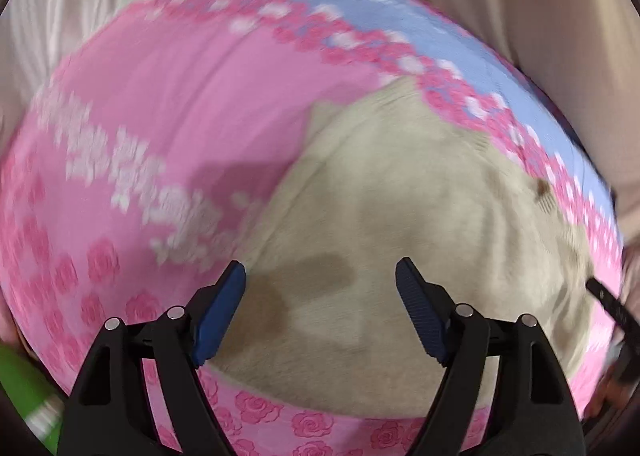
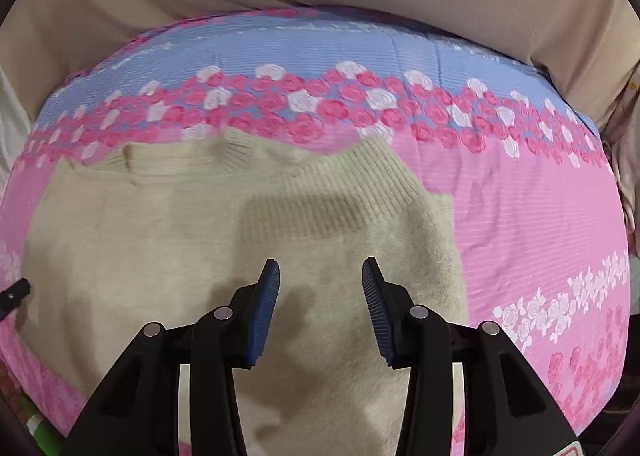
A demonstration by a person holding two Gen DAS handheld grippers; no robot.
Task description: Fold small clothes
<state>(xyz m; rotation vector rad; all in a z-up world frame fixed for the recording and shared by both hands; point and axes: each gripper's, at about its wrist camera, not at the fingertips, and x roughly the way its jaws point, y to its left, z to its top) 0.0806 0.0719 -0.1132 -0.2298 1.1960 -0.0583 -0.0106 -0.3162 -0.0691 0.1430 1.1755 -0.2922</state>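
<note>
Left wrist view: your left hand-held gripper (image 1: pixel 320 276) is spread wide, nothing between its blue pads (image 1: pixel 224 312), hovering over the cream knit sweater (image 1: pixel 392 215) that fills the lower right of the frame. The sweater lies on a pink rose-print bedcover (image 1: pixel 168 103); picture blurred.

Right wrist view: your right hand-held gripper (image 2: pixel 320 280) is parted, holding nothing, above the sweater (image 2: pixel 140 240) at centre left. Its ribbed hem (image 2: pixel 344 191) sits toward the upper middle. Bedcover (image 2: pixel 520 215) shows right

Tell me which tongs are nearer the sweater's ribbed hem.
Right. The right tongs hover open just short of the ribbed hem of the cream sweater; the left tongs, also open, sit over its plain body.
</note>
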